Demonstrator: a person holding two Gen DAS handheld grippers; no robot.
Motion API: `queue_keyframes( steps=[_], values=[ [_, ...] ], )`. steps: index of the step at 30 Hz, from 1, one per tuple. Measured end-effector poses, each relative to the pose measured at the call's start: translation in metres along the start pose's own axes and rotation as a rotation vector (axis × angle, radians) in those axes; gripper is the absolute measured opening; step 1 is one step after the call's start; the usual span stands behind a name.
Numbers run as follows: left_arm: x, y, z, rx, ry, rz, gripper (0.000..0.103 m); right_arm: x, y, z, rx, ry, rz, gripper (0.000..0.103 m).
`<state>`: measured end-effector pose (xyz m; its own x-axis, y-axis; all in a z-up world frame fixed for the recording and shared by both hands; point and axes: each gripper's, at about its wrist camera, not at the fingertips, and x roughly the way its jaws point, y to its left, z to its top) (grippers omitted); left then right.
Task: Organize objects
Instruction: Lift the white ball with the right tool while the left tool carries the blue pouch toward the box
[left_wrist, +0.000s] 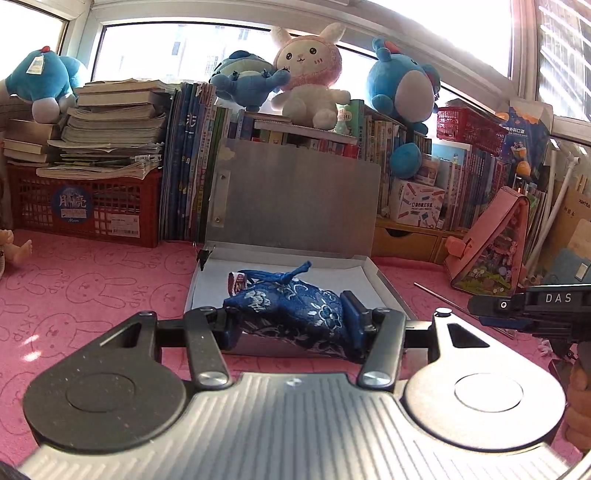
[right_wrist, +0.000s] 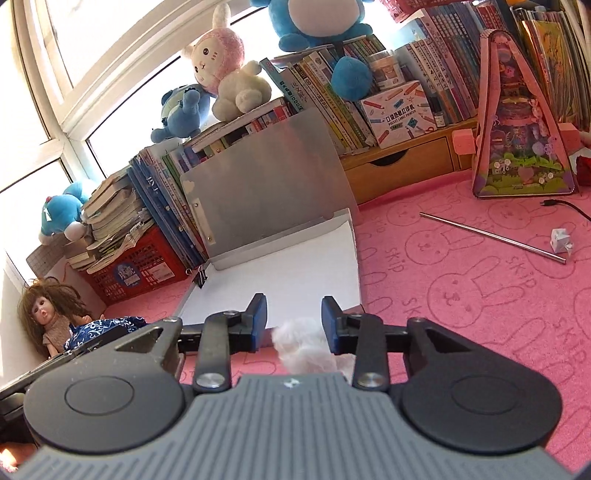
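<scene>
Left gripper (left_wrist: 291, 325) fingers pinching the blue embroidered pouch (left_wrist: 291, 306), pads pressed on both its ends, so its long axis runs across the fingers, tied neck pointing up and away. Pouch hangs just over the near edge of the open box (left_wrist: 384, 280), white lined floor straight ahead of the fingers, grey lid (left_wrist: 295, 199) propped upright behind against the books. Right gripper (right_wrist: 293, 321) fingers show a gap in its own view, with a white fluffy object (right_wrist: 306, 347) low between them; cannot tell if the pads bite it, likely nearly closed on it. For this gripper the box (right_wrist: 347, 258) floor also lies dead ahead, just past the fingertips. Both hands about equally near the box, left looks slightly further in. Judgement: next move is forward and down into the box, releasing with the pouch's long axis parallel to the near wall. Metal rod (right_wrist: 491, 236) on the pink counter (right_wrist: 461, 295) well off to the right, apart from both.
</scene>
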<state>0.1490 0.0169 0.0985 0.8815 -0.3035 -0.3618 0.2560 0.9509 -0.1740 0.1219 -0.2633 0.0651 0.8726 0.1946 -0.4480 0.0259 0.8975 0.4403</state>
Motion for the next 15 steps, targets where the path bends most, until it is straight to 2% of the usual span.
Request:
queue_keyframes(
  steps=[1,4,5,8,11,15],
  values=[
    [0.005,0.001,0.002,0.0,0.003,0.007,0.059,0.008,-0.004,0.002,0.01,0.014,-0.009,0.033],
    [0.019,0.002,0.002,-0.006,0.025,0.029,0.059,0.03,-0.016,-0.002,0.038,0.096,0.0,0.035],
    [0.021,0.003,-0.001,-0.002,0.029,0.028,0.059,0.031,-0.02,-0.008,0.049,0.096,-0.009,0.05],
    [0.028,0.002,-0.01,0.02,0.048,0.034,0.059,0.035,-0.02,-0.025,-0.007,0.086,-0.043,0.077],
    [0.034,0.006,-0.016,0.01,0.071,0.038,0.059,0.039,-0.008,-0.038,-0.098,0.094,-0.007,0.091],
    [0.041,0.011,-0.018,-0.008,0.076,0.049,0.059,0.051,0.025,-0.056,-0.333,0.108,-0.013,0.099]
  ],
)
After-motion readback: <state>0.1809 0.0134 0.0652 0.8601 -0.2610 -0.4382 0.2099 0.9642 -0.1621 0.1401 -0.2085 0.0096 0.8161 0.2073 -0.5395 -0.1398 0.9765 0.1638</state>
